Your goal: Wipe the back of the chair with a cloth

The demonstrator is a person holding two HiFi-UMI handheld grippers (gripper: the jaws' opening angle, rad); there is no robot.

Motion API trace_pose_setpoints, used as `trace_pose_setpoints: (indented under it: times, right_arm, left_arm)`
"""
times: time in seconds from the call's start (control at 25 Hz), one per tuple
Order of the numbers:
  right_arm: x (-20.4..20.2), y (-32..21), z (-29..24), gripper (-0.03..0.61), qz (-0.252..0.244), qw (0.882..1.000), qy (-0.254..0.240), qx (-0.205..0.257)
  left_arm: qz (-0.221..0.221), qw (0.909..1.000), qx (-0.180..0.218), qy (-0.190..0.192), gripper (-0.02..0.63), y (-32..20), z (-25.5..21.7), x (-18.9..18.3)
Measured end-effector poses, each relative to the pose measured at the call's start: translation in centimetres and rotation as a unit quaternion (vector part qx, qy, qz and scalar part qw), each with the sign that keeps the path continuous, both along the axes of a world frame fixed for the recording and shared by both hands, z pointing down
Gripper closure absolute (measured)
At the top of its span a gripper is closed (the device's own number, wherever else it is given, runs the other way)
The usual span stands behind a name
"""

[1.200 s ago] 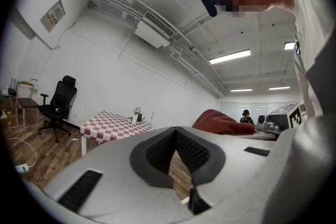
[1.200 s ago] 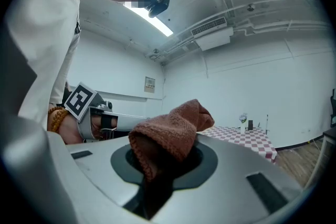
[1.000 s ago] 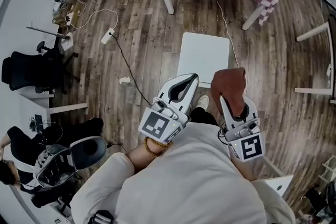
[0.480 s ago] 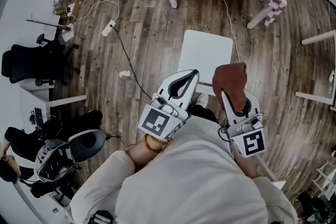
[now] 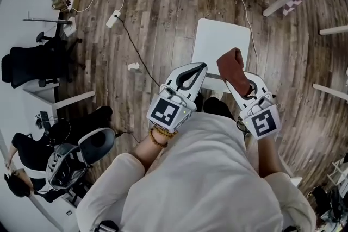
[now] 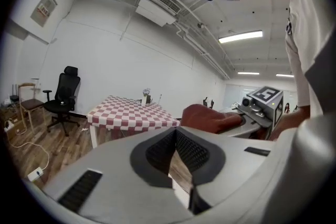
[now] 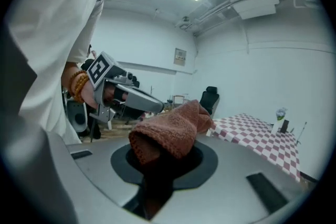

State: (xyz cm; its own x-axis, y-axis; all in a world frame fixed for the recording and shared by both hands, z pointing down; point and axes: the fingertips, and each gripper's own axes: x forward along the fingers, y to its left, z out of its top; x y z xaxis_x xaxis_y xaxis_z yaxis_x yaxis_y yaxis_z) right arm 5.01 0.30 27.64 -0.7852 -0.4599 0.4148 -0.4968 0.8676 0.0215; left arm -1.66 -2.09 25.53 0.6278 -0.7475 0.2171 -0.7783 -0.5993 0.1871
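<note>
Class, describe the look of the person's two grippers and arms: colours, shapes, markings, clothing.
The left gripper and right gripper are light grey shells that taper to black ribbed pads. Each carries a white cube printed with black square markers. The person wears a cream long-sleeved top and a brown bead bracelet on the left wrist.

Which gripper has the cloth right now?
The right gripper, its jaws shut on the reddish-brown cloth over the white chair; the left gripper is shut on nothing.
</note>
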Motion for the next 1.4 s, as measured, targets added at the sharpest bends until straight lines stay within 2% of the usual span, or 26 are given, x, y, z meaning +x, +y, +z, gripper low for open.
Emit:
trace_pose_setpoints:
  times: [0.08,0.16,0.28,0.48,0.68,0.88,0.96,1.24,1.4]
  right_arm:
    - [-1.4,-0.6,2.4,0.485,-0.058,0.998,0.03,0.026]
    - [-2.2,-1.0,5.7,0.485,-0.119,0.987,0.099,0.043]
    - [-2.9,-0.9,11.1,0.485,-0.188,0.964,0.185,0.021]
    - [-4.0,-0.2,19.4,0.485,-0.303,0.914,0.268,-0.016]
    - [-5.1,1.4,26.2,0.485,-0.399,0.861,0.312,-0.035]
    - [-5.6,3.7,32.0,0.485,-0.493,0.795,0.349,-0.058]
    - [-5.5,4.3,34.5,0.485,-0.52,0.773,0.358,-0.066]
    - [-5.0,5.5,40.9,0.485,-0.594,0.703,0.385,-0.066]
    - [-5.2,6.4,42.7,0.485,-0.625,0.673,0.391,-0.055]
  left_arm:
    - [0.009,0.9998,-0.013,-0.011,0.606,-0.5,1.9,-0.5]
    - [0.021,0.999,-0.026,-0.03,0.606,-0.9,3.9,-1.0]
    - [0.039,0.9965,-0.046,-0.057,0.606,-1.1,6.9,-1.9]
    - [0.062,0.9895,-0.107,-0.074,0.607,-1.6,12.8,-2.8]
    - [0.078,0.9797,-0.164,-0.085,0.607,-0.9,18.0,-3.2]
    - [0.079,0.9722,-0.202,-0.089,0.607,0.0,20.5,-3.9]
    - [0.082,0.9701,-0.212,-0.085,0.607,0.2,21.2,-4.1]
    - [0.079,0.9652,-0.238,-0.075,0.607,0.2,23.1,-4.5]
    - [0.077,0.9627,-0.249,-0.073,0.607,0.7,23.6,-4.8]
